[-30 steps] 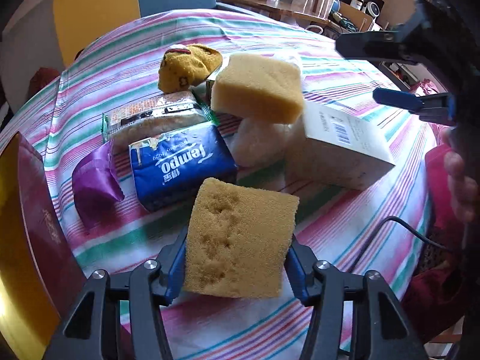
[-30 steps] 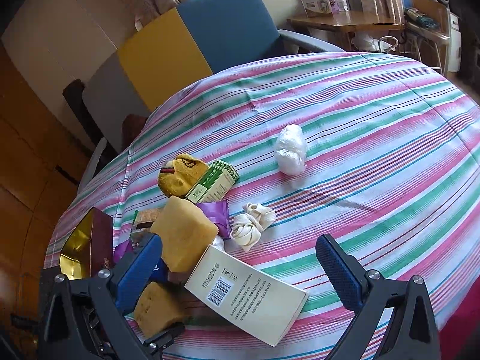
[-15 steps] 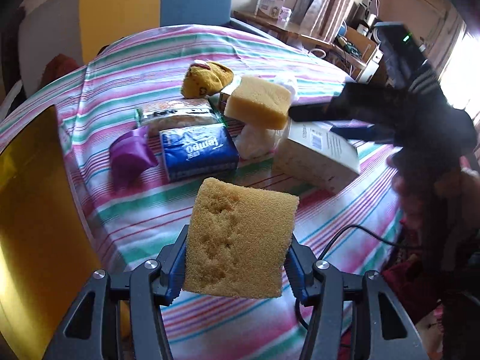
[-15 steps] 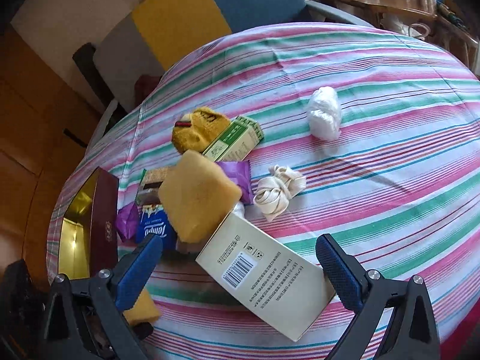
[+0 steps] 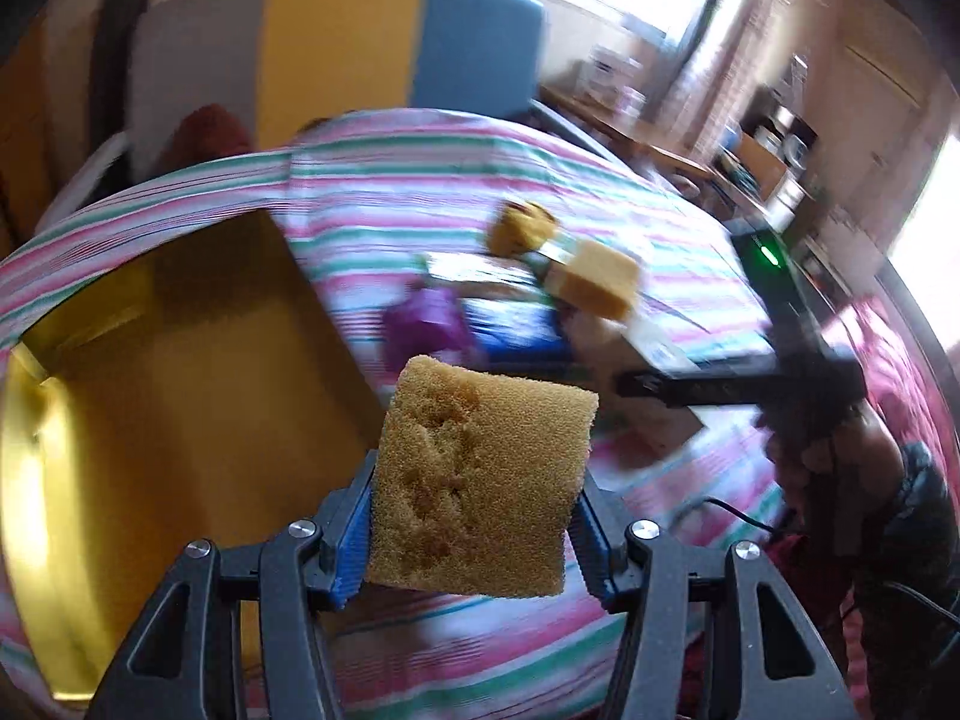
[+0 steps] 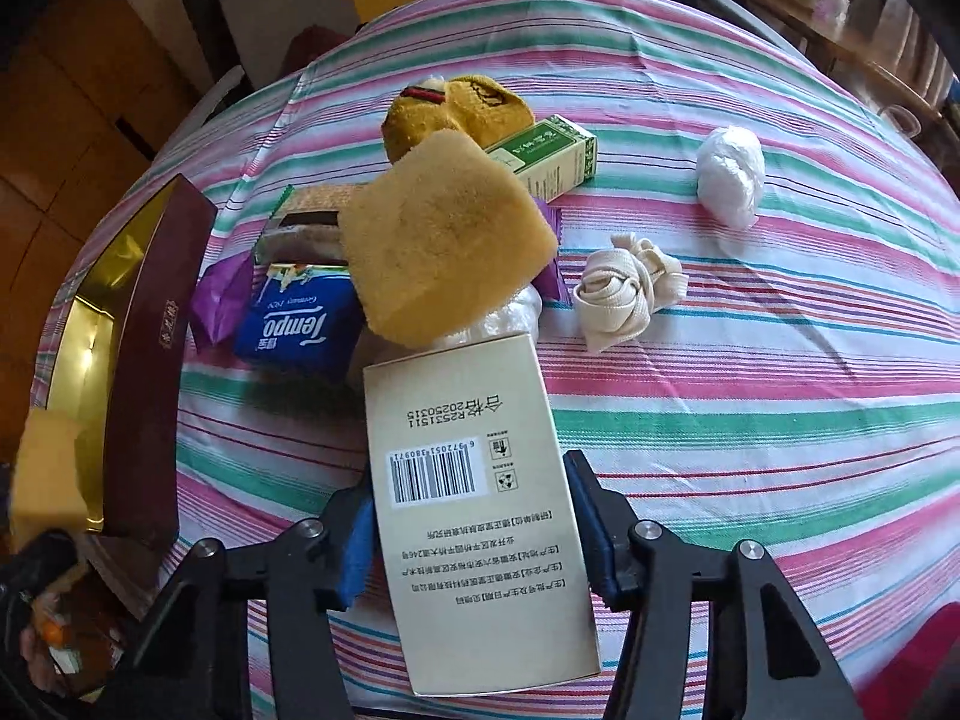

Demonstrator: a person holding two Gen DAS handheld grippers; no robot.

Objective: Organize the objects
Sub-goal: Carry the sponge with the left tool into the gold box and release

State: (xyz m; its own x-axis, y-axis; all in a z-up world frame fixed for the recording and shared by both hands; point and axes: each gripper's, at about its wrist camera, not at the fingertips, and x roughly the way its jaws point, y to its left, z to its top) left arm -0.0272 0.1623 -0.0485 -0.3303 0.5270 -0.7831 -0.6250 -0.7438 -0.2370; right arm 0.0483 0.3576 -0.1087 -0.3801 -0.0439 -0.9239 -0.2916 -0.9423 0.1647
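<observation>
The left gripper (image 5: 480, 528) clamps a porous, square yellow sponge (image 5: 480, 474) between its blue pads and holds it in the air at the near corner of the open gold-lined box (image 5: 180, 360), apparently the container where loose items are being gathered. The right gripper (image 6: 474, 528) has its jaws against both long sides of a flat cream carton printed with a barcode (image 6: 474, 498), which lies on the striped tablecloth (image 6: 750, 360) beside the box; the grip looks set for a lift.

Beyond the carton's far end sits the clutter awaiting sorting: a second yellow sponge (image 6: 444, 240) perched on a white plastic wad, a blue Tempo tissue pack (image 6: 300, 330), a purple wrapper (image 6: 219, 294), a snack bar packet (image 6: 312, 222), a mustard knitted toy (image 6: 456, 105), and a green-and-cream small box (image 6: 549, 153). Farther from the box lie a knotted cream strap (image 6: 624, 288) and a crumpled white bag (image 6: 729, 171). The box's maroon wall (image 6: 150, 372) stands between the carton and the gold interior, so anything going in would likely have to clear it.
</observation>
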